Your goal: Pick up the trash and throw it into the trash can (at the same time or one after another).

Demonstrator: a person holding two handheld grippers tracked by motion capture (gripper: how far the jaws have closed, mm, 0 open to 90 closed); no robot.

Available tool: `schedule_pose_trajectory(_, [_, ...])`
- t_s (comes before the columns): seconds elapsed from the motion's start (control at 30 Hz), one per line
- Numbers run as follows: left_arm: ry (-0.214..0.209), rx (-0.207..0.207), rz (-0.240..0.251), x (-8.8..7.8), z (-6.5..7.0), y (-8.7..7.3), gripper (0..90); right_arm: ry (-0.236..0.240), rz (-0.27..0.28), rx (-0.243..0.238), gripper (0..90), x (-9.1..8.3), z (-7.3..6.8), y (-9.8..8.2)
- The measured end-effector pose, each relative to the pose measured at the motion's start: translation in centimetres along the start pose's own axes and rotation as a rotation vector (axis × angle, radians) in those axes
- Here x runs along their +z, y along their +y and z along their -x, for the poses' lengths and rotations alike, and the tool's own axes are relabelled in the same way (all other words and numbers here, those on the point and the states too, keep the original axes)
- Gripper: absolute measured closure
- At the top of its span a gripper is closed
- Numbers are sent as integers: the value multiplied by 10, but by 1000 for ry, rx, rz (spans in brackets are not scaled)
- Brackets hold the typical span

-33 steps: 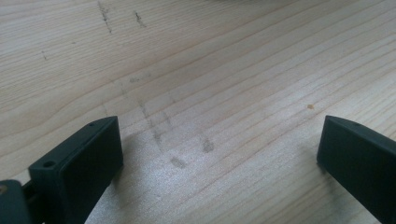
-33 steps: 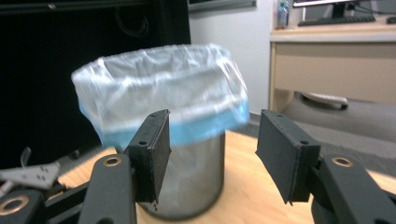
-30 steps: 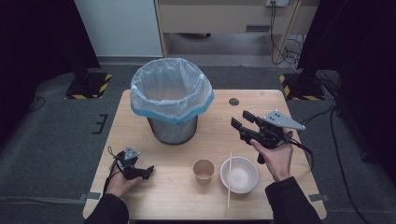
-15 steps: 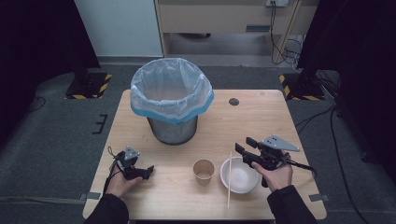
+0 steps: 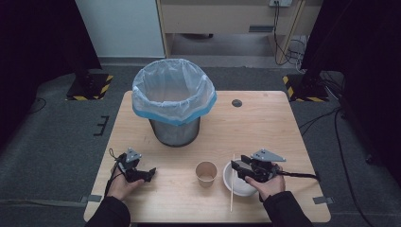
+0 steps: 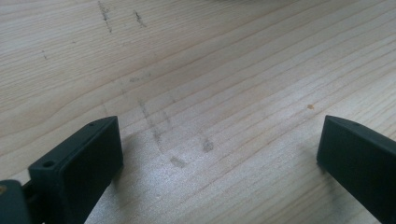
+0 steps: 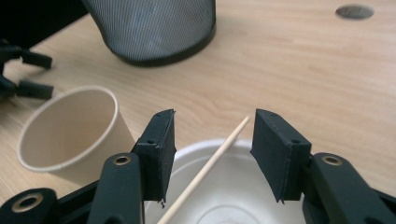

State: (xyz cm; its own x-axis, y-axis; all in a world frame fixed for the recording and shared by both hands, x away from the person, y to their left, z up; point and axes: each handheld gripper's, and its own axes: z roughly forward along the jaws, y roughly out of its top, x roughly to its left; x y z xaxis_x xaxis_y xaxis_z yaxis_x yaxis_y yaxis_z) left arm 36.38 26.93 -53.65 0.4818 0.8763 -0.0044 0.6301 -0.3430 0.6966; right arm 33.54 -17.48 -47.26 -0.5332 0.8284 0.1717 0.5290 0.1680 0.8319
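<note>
The right claw (image 5: 239, 169) hovers low over the white bowl (image 5: 235, 187) at the five o'clock side of the counter (image 5: 265, 127), its jaws half spread and just now narrowing, with the thin wooden stick (image 7: 205, 168) running between them but not yet pinched. The stick lies across the bowl's left rim, its far end pointing toward twelve o'clock on the counter; the paper cup (image 5: 206, 173) stands just beside the bowl at its nine o'clock, and the lined bin (image 5: 173, 101) is well back at about eleven. To do this well, I would centre the stick between the pads, lower a touch more, and close squarely across it so it does not roll or flick off the rim. The left claw (image 6: 219, 154) rests spread wide and empty over bare wood at seven o'clock.
</note>
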Motion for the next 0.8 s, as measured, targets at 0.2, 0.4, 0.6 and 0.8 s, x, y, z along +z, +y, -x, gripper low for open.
schedule_pose_trajectory(0.2, [0,0,0,0,0,0,0,-8,-70,-15,520,11,-5,-9])
schedule_pose_trajectory(0.4, [0,0,0,0,0,0,0,-31,-132,-34,543,18,-7,-16])
schedule_pose_trajectory(0.6, [0,0,0,0,0,0,0,-40,-160,-46,576,19,-5,-15])
schedule_pose_trajectory(0.8, [0,0,0,0,0,0,0,-30,-182,-69,641,17,-2,-13])
